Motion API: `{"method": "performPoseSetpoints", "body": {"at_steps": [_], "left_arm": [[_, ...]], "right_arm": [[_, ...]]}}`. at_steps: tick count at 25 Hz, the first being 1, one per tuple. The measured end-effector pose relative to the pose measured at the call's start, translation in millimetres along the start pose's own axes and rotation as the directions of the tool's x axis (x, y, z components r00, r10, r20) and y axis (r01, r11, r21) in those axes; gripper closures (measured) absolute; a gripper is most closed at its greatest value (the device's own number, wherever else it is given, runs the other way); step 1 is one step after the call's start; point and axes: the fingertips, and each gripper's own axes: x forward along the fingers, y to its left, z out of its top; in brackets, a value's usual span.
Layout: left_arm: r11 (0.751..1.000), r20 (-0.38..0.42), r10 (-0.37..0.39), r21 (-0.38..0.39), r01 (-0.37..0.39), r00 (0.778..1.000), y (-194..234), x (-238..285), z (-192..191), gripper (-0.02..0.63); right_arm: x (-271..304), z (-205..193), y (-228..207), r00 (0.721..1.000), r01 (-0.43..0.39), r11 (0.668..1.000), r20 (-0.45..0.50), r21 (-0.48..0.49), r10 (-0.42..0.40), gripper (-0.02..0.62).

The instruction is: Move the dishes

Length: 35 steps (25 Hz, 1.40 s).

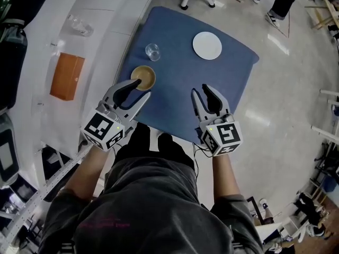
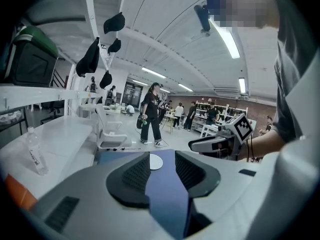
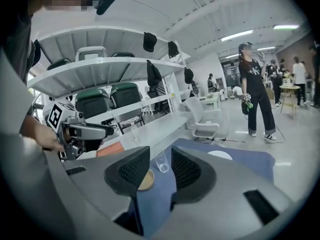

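both empty and part-open, the left gripper (image 1: 142,89) and right gripper (image 1: 201,90) hang over a blue mat (image 1: 180,102) whose tan bowl (image 1: 143,76) at 9 o'clock, glass (image 1: 152,51) at 11 and white plate (image 1: 207,45) at 1 look light, stiff and breakable, probably best pinched at the rim.

Glass (image 3: 161,161), bowl (image 3: 146,180) beyond parted fingers (image 3: 127,171)

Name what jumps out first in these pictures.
A blue tabletop fills the head view's middle, bearing a white plate at its far side, a clear glass and a tan bowl at its left. The left gripper and right gripper hover open over its near edge, the left by the bowl.
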Motion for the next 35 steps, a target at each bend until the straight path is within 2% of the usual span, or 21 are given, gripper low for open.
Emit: {"method": "performPoseSetpoints", "body": {"at_steps": [11, 22, 35], "left_arm": [[0.999, -0.032, 0.023, -0.028, -0.023, 0.999, 52, -10, -26, 0.449], [0.996, -0.057, 0.046, -0.071, -0.050, 0.997, 75, -20, -54, 0.449], [0.990, -0.075, 0.079, -0.109, -0.087, 0.994, 85, -20, -80, 0.449]], "right_arm": [[92, -26, 18, 0.996, -0.061, 0.997, -0.068, -0.052, 0.057, 0.477], [156, -56, 24, 0.991, -0.096, 0.994, -0.096, -0.060, 0.090, 0.459], [198, -80, 25, 0.985, -0.140, 0.982, -0.118, -0.128, 0.125, 0.376]]}}
